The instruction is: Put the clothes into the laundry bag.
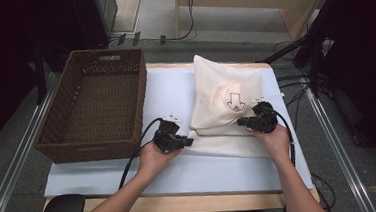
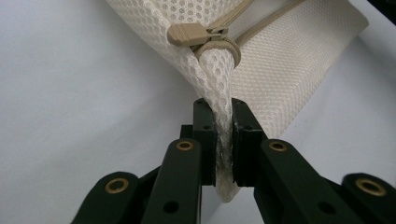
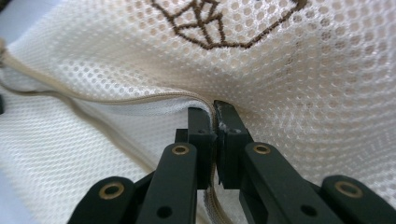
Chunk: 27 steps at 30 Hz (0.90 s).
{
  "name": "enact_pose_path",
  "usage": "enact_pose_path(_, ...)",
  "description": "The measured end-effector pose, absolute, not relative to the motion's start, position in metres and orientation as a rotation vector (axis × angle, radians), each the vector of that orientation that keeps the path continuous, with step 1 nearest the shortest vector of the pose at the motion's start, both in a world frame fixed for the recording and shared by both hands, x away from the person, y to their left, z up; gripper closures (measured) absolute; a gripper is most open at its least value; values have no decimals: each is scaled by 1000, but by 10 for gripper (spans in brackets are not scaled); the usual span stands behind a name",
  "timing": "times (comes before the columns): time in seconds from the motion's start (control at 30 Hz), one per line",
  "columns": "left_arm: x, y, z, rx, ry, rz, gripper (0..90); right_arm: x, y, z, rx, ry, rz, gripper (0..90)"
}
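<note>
Two tools: I have both clamped on the cream mesh zip bag [image 1: 226, 103], lying mid-counter.
High view: left tool [image 1: 188, 141] at the bag's near-left corner, right tool [image 1: 242, 122] farther along its zipper edge; brown woven basket [image 1: 95, 105] stands left, unobstructed.
Left gripper view: left tool [image 2: 223, 140] pinches the corner below the beige zipper pull [image 2: 191, 33].
Right gripper view: right tool [image 3: 214, 135] grips the zipper seam.

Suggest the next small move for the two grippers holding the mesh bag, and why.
Probably lift together and carry the mesh laundry bag left toward the wicker basket. The left gripper is shut on the bag's corner by the zipper pull, the right gripper is shut on the zipper edge, and the basket sits open beside it.
</note>
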<state>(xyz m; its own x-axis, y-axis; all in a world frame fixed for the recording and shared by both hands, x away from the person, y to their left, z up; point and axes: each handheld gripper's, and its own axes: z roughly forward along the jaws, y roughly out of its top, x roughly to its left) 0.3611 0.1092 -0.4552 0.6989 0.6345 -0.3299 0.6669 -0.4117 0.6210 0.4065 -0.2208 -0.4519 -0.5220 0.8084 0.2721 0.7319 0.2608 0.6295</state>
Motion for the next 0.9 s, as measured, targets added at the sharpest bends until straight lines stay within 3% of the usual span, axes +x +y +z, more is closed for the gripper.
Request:
enact_pose_path(0.27,354,106,-452,2172,963,-49,844,387,-222,-438,1422,2405,1155,833)
enact_pose_path(0.53,350,112,-450,2194,959,-57,816,379,-216,-438,1375,2426,1081,720)
enact_pose_path(0.9,349,117,-453,2176,969,-63,703,350,-218,-431,1322,2466,1106,739)
